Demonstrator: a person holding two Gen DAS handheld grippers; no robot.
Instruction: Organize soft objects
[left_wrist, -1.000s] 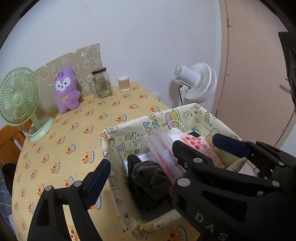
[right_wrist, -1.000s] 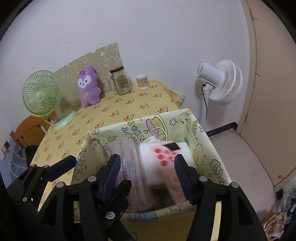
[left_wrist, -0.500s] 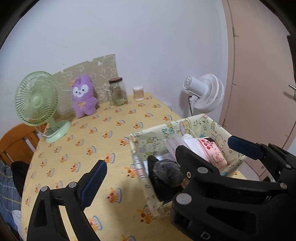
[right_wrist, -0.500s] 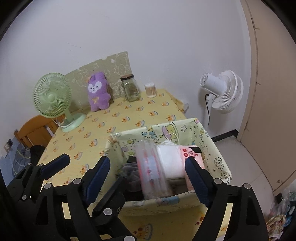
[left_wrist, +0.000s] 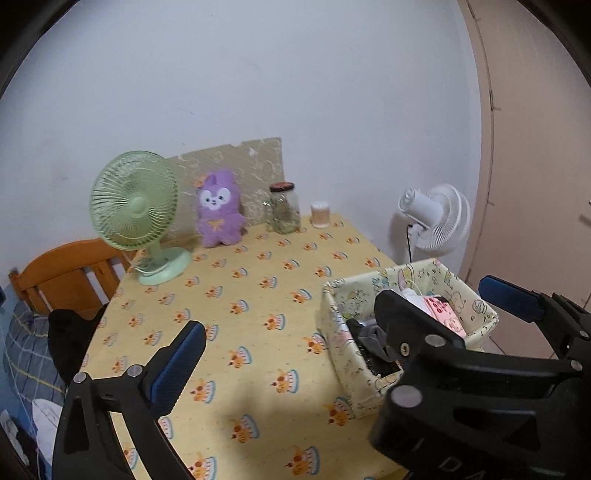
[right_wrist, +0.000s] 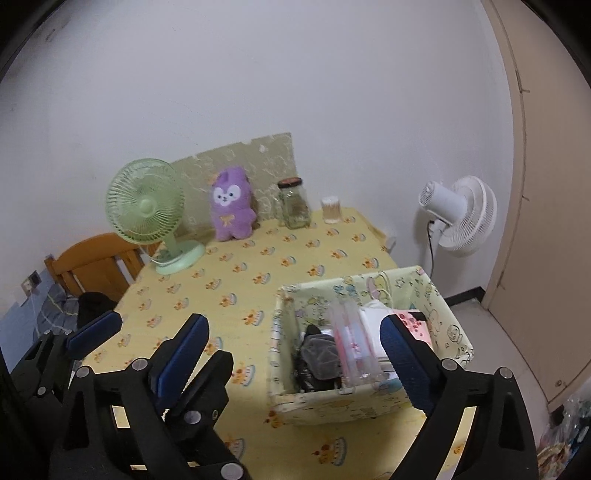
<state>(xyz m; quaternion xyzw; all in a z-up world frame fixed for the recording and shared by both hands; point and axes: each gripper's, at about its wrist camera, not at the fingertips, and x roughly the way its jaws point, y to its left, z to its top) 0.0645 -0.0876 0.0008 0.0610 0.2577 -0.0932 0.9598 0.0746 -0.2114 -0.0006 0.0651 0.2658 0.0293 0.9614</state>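
Note:
A yellow cartoon-print fabric basket (left_wrist: 345, 369) (right_wrist: 332, 406) stands at the table's near right corner. It holds a dark cloth (right_wrist: 319, 354), a clear pink-printed pack (right_wrist: 351, 343) and white and pink soft packs (right_wrist: 415, 325). A purple plush toy (left_wrist: 218, 214) (right_wrist: 232, 210) sits upright at the back against a board. My left gripper (left_wrist: 336, 314) hangs over the table left of the basket, jaws opening, nothing between them. My right gripper (right_wrist: 293, 323) is raised in front of the basket, jaws opening, its pads touching nothing.
On the yellow tablecloth (right_wrist: 258, 266) stand a green desk fan (right_wrist: 146, 206), a glass jar (right_wrist: 293, 205) and a small cotton-swab tub (right_wrist: 330, 210). A white fan (right_wrist: 458, 221) stands beyond the right edge. A wooden chair (left_wrist: 66, 277) and bedding lie left.
Both grippers have drawn back and upward from the basket, which now looks smaller and farther. Both pairs of jaws have spread wider; the right ones no longer flank the packs.

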